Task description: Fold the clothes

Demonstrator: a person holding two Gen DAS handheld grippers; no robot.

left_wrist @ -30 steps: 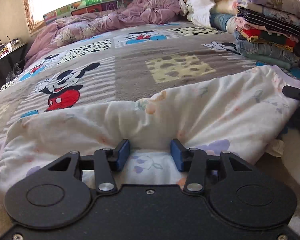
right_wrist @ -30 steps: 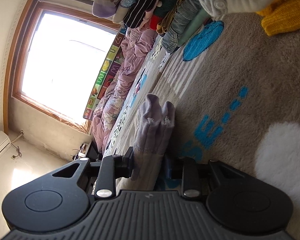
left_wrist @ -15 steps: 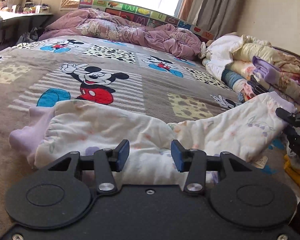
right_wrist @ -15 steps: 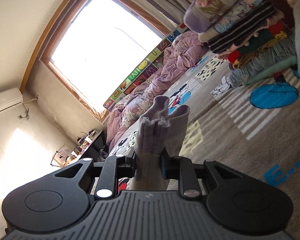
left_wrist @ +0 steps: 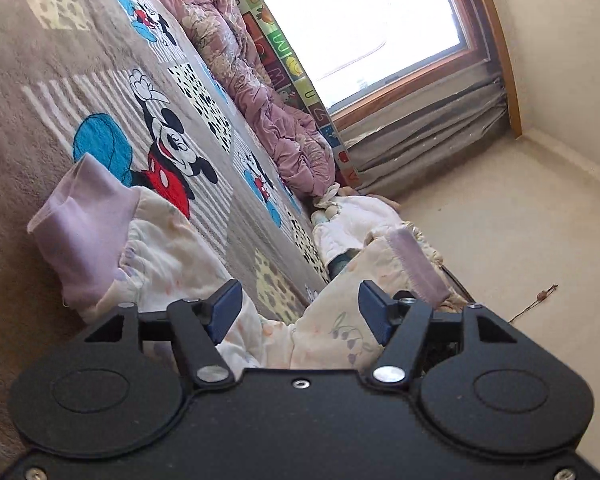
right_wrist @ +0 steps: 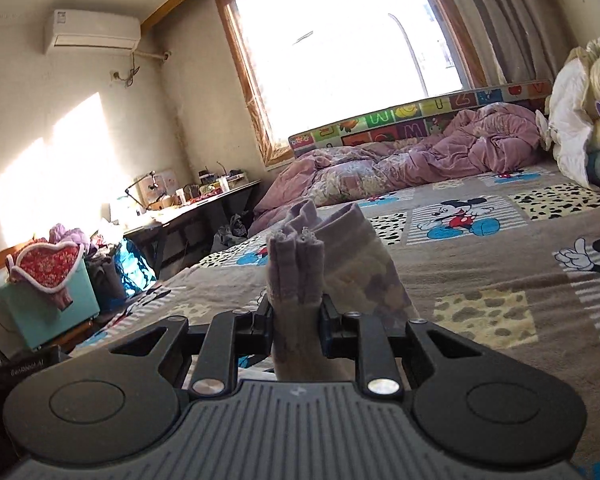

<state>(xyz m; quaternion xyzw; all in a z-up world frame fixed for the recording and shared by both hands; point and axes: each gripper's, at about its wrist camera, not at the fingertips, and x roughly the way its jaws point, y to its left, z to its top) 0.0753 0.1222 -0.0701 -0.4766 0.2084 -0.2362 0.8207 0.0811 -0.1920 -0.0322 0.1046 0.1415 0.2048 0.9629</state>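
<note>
At nine o'clock in the right wrist view, a teal bin (right_wrist: 48,312) holds a red floral cloth (right_wrist: 46,262). The cream floral pyjama garment (left_wrist: 172,256) with lilac cuffs lies on the bed (left_wrist: 28,128). The left tool (left_wrist: 298,312) is opening over it, pads clear. The right tool (right_wrist: 296,322) pinches the bunched lilac cuff (right_wrist: 296,268).

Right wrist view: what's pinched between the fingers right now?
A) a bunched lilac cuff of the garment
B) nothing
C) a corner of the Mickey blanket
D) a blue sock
A: in the right wrist view the right gripper is clamped on the bunched lilac cuff, which sticks up between its fingers above the Mickey blanket.
</note>
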